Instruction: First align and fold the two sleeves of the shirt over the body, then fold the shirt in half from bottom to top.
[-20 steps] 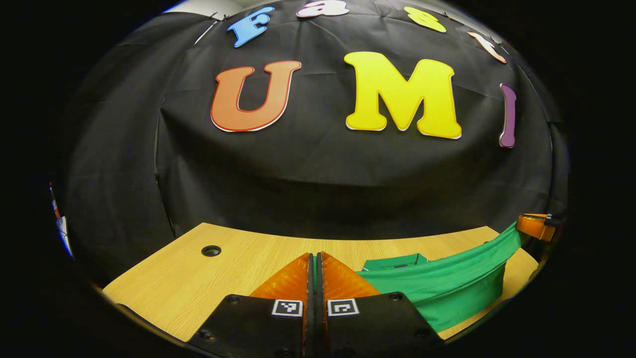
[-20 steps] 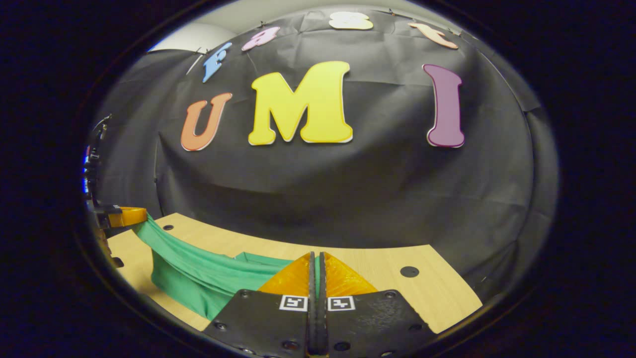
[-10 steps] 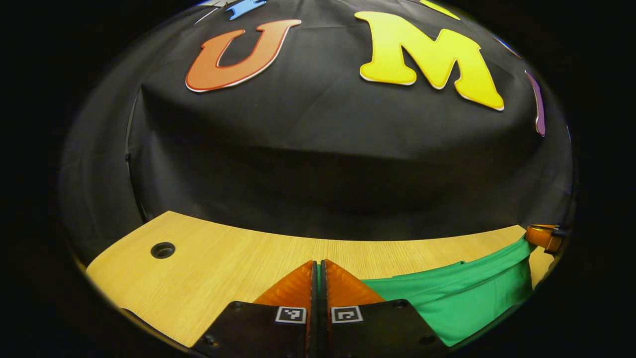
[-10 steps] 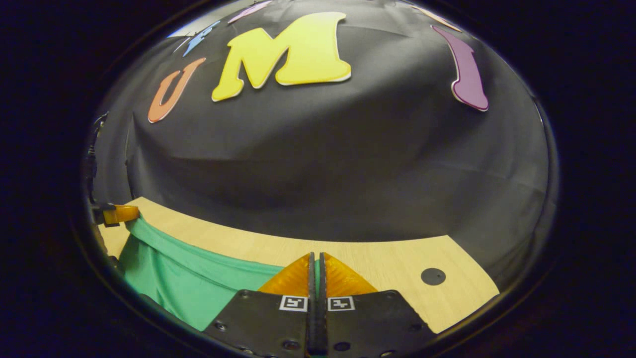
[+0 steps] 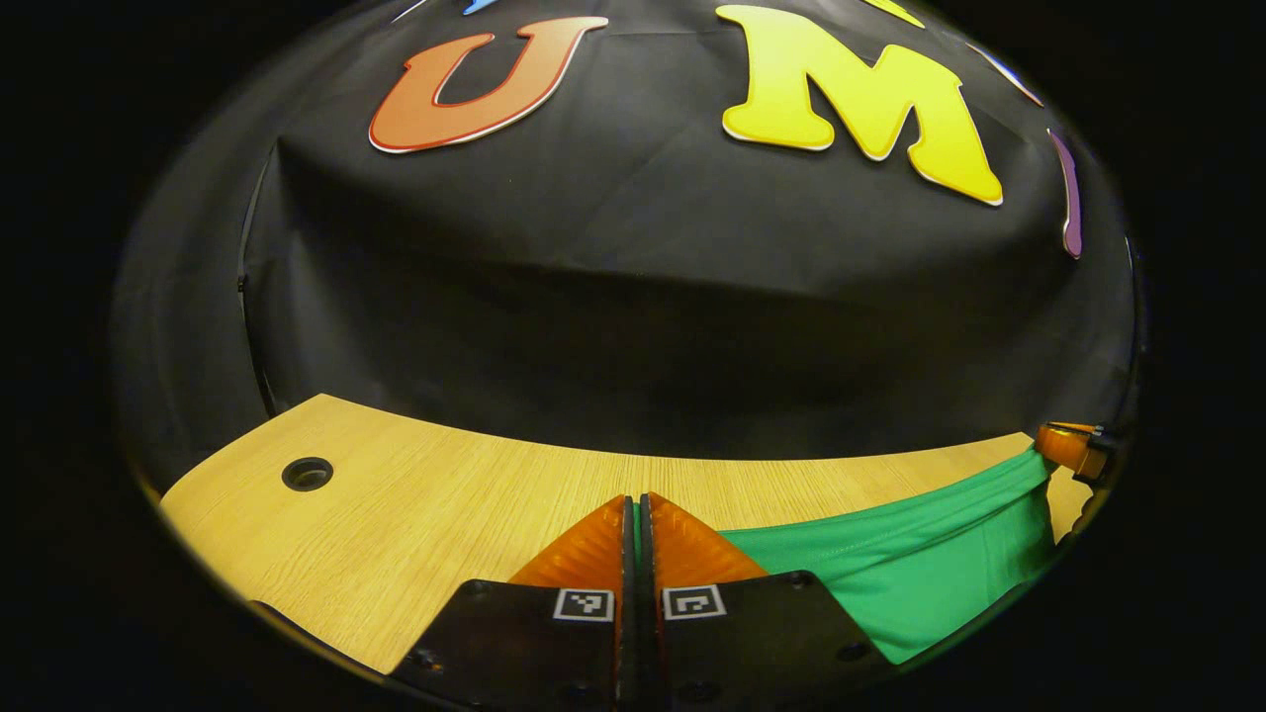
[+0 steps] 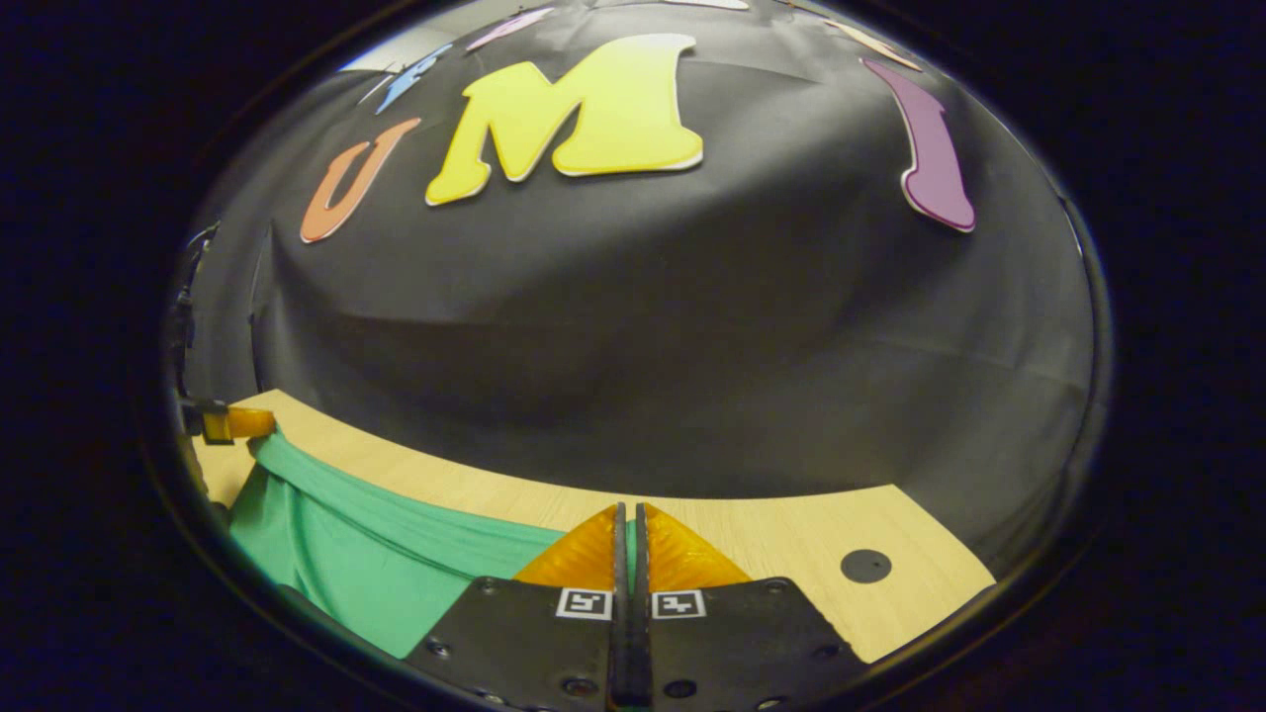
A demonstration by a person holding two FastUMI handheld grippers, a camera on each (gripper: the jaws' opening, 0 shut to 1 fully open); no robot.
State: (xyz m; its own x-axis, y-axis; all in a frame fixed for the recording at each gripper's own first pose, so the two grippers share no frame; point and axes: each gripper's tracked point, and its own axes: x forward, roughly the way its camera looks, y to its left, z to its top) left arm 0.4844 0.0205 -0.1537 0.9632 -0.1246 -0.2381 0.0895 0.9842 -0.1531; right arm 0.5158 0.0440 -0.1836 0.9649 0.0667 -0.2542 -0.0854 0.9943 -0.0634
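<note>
Black cloth hangs behind a pale wooden counter (image 5: 425, 504) in the left gripper view, and a round hole (image 5: 307, 474) sits in the wood toward its left end. At the bottom, the left tool (image 5: 634, 506) has its two fingers pressed together, with a thin strip of green cloth showing in the seam between them, so it is clamped on the shirt (image 5: 910, 574). From there the shirt runs to the right as a raised, taut band above the counter, its lower part hanging down toward the wood. At the far right edge the right tool (image 5: 1073, 450) is seen from the side, touching the other end of the band; whether its fingers are together cannot be told from this angle.

Turning to the right gripper view, the same black wall stands behind the counter (image 6: 791, 539), with a dark round hole (image 6: 865, 566) near the right end. The right tool (image 6: 629, 512) has its fingers closed on a sliver of green, gripping the shirt (image 6: 356, 564). The shirt stretches away to the left, lifted off the wood, up to the left tool (image 6: 232, 423) at the edge.
</note>
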